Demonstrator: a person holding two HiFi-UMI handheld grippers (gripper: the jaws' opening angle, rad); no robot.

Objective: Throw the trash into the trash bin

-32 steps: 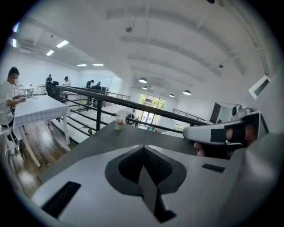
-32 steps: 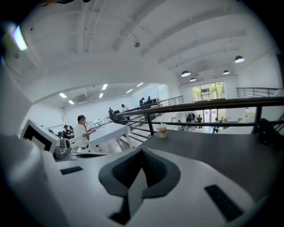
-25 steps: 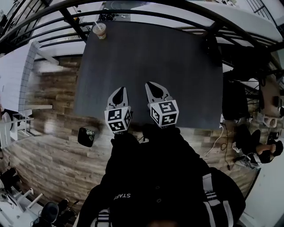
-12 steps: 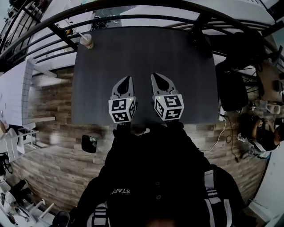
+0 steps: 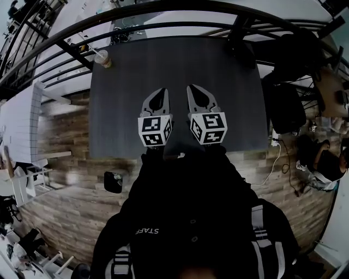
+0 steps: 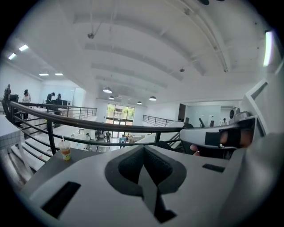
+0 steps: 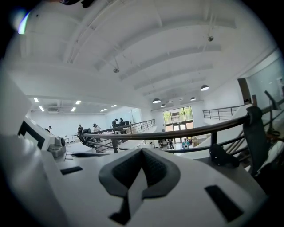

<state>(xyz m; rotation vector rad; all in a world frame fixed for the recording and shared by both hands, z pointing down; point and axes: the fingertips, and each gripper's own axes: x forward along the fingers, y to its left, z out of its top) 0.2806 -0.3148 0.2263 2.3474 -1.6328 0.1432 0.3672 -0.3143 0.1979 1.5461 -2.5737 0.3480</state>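
Note:
A plastic cup with a straw (image 5: 102,58) stands at the far left corner of the dark table (image 5: 218,71); the left gripper view has it as the cup (image 6: 65,150) left of the jaws. My left gripper (image 5: 159,92) and right gripper (image 5: 194,89) hang side by side over the table's near half, far from the cup. Each is shut with nothing between its jaws, as the left gripper (image 6: 143,149) and right gripper (image 7: 142,150) show in their own views. A small black bin (image 5: 113,181) sits on the wooden floor left of me, below the table's near edge.
A black railing (image 5: 163,11) runs behind the table. A dark object (image 5: 244,52) sits at the table's far right corner. Black chairs and bags (image 5: 286,109) crowd the right side, with a cable (image 5: 275,158) on the floor and a seated person (image 5: 322,169) beyond.
Both grippers have risen and moved forward over the table, staying shut and empty. The view has shifted, so the cup now sits further left.

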